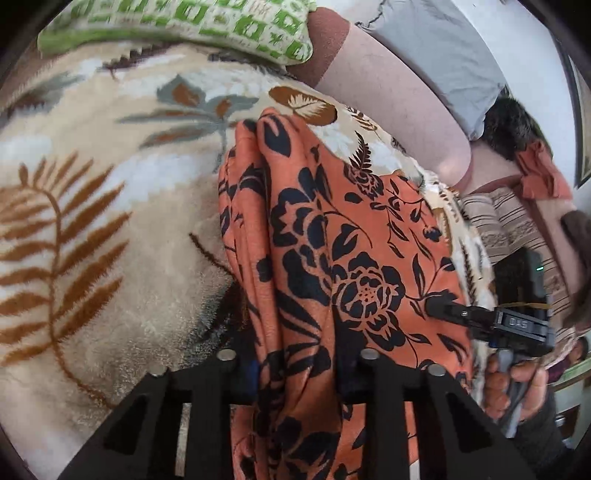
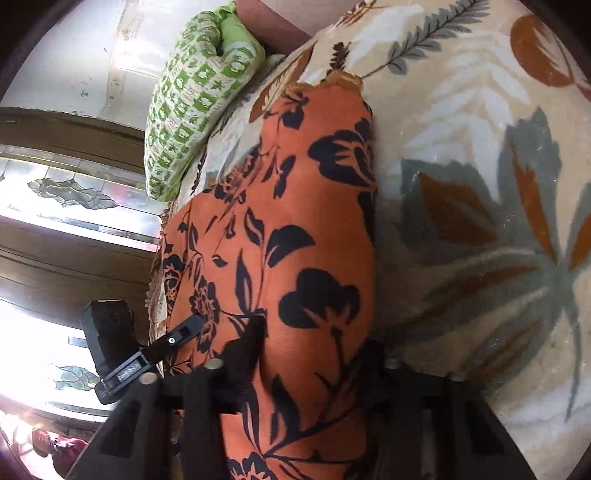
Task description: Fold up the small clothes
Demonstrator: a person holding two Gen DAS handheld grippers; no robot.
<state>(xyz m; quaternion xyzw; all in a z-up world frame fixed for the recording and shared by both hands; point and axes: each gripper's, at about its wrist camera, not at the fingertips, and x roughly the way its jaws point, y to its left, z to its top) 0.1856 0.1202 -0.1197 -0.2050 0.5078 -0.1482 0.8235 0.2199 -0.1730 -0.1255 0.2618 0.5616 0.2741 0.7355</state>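
Note:
An orange garment with black flowers (image 1: 332, 229) lies in long folds on a beige leaf-patterned blanket (image 1: 110, 221). My left gripper (image 1: 295, 373) is shut on its near edge, with the cloth bunched between the fingers. My right gripper (image 2: 303, 369) is shut on the same garment (image 2: 295, 221) at another edge. The right gripper also shows in the left wrist view (image 1: 454, 312) at the garment's right side, held by a hand. The left gripper shows in the right wrist view (image 2: 184, 332) at the garment's left side.
A green and white patterned pillow (image 1: 177, 26) lies at the head of the blanket (image 2: 480, 184). A pink headboard (image 1: 399, 99) and grey cushion (image 1: 443, 55) lie behind. A striped cloth (image 1: 517, 229) lies to the right. Windows (image 2: 55, 199) are on the left.

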